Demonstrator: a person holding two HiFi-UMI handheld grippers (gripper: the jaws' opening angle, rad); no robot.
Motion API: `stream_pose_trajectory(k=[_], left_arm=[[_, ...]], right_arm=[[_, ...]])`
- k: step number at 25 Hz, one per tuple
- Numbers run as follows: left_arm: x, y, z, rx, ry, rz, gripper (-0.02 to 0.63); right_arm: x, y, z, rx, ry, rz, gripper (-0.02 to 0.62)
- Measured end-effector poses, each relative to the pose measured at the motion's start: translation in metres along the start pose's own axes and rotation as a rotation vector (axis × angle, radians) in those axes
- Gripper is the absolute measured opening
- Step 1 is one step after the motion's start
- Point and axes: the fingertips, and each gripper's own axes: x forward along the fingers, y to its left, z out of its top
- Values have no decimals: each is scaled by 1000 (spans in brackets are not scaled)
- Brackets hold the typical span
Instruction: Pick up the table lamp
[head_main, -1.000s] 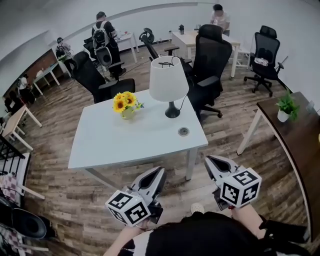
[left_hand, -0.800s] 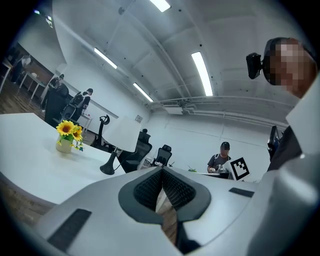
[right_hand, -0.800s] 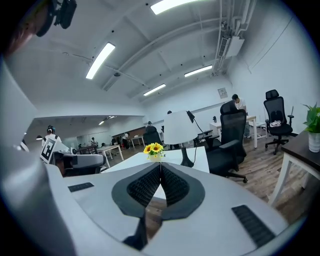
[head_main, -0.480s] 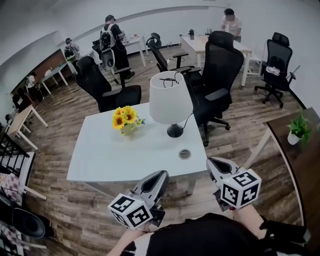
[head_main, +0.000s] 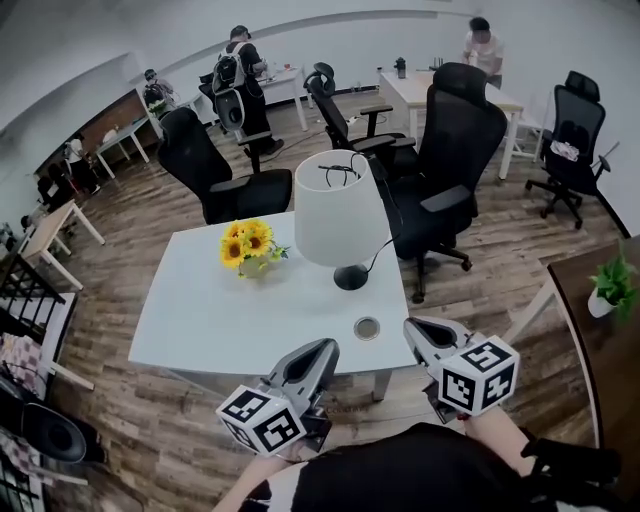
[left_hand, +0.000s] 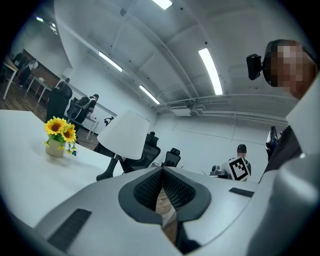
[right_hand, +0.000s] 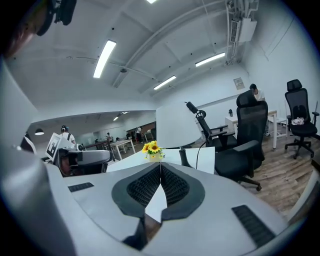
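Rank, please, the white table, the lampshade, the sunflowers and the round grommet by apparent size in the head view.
Largest to smallest:
1. white table
2. lampshade
3. sunflowers
4. round grommet
No two look alike.

White table (head_main: 220, 320) on a wood-plank floor (head_main: 160, 420), three things on its top.

A table lamp (head_main: 340, 215) with a white shade and a black round base stands upright toward the far right of the tabletop. A small vase of sunflowers (head_main: 246, 243) sits to its left, near but not touching. A round cable grommet (head_main: 366, 327) is set into the surface close to the near right corner.
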Motion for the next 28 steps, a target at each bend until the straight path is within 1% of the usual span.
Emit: stream_pose_trajectory(k=[5,10,13,19,24,28], left_arm=[[11,3,-4,5,4,12,14],[16,8,-12,-4,31,29,14],[17,15,-13,-19,32,42,14],[25,36,-17,-45,47,57,14],[37,56,-7,-81,18,43,14],[44,74,-4,-79,47,48,15]], right_arm=[[9,-8,-3,0,10,37,15],[14,-18,-13,33,24,41,15],[19,-21,-17,43,36,44,15],[36,-33,-24,61,52,40,15],[51,-39,-17,68,49,24,15],[65,-45,-14,85,52,-1,15]])
